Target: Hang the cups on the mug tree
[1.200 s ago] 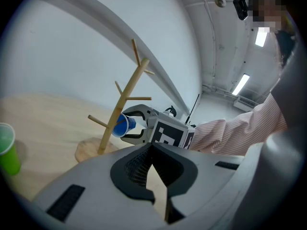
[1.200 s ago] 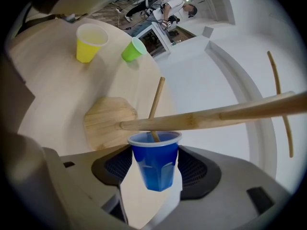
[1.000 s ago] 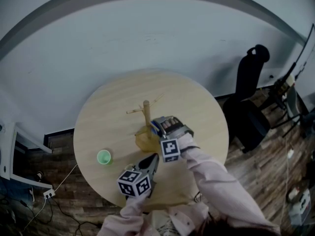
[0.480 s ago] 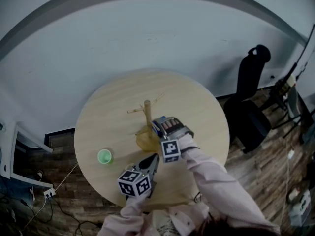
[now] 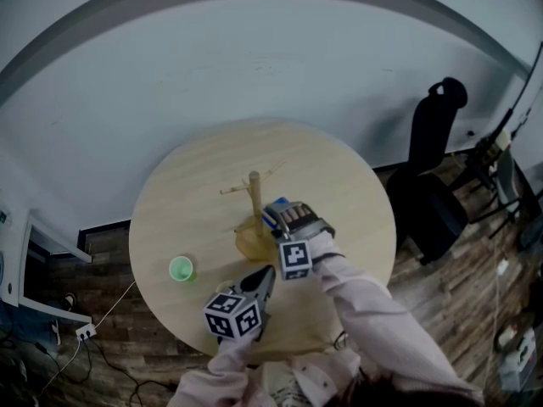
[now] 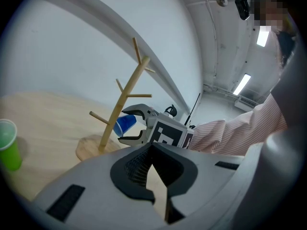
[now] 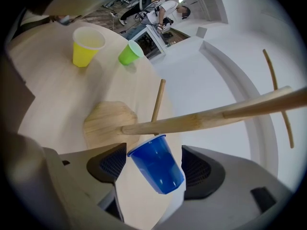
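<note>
Pink-and-white pinstriped shirt sleeves (image 5: 373, 312) — white cubes (image 5: 232, 316) printed with black square markers.

Head view: my right gripper (image 5: 273, 215) covered most of the blue cup (image 7: 156, 169); my left gripper (image 5: 265, 278) hid most of the yellow cup (image 7: 87, 47) by the near edge of the table (image 5: 356, 193). Left gripper view clipped the green cup (image 6: 8, 146); right gripper view clipped the top of the mug tree (image 7: 192, 121).

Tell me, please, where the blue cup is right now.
In the right gripper view, the blue cup sits between the right gripper's opening jaws, its rim beside the mug tree's trunk, near its base.
</note>
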`<state>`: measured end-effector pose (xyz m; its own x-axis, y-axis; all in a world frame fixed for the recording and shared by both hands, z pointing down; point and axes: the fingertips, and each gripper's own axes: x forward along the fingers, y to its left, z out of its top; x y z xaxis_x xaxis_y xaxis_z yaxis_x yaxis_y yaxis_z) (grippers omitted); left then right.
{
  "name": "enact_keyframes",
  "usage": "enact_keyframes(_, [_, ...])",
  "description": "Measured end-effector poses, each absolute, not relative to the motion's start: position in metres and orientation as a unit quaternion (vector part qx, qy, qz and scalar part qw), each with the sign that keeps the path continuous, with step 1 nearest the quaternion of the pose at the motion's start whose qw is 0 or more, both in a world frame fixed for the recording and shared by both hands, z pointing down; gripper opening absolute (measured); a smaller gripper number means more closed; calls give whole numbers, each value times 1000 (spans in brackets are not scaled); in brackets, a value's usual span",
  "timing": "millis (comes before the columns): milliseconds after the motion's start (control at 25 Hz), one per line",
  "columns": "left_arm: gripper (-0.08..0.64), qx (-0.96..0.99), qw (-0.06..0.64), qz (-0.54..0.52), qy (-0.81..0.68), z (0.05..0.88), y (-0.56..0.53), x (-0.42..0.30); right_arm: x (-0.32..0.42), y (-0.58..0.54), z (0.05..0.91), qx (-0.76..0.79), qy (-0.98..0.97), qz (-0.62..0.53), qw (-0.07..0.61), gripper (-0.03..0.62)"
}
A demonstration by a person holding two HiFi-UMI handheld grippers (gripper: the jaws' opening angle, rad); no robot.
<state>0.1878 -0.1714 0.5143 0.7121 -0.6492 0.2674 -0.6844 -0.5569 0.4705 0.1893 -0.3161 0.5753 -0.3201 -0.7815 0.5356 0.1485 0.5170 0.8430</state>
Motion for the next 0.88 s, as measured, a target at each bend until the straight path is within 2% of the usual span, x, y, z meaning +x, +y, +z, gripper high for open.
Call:
enact_keyframes(440, [2, 882, 275, 30, -382, 511, -169, 190, 191, -311, 566, 242, -699, -430, 517, 383])
enact_keyframes(880, [2, 882, 262, 24, -390, 506, -153, 197, 188, -281, 550, 267, -747, -395, 464, 291])
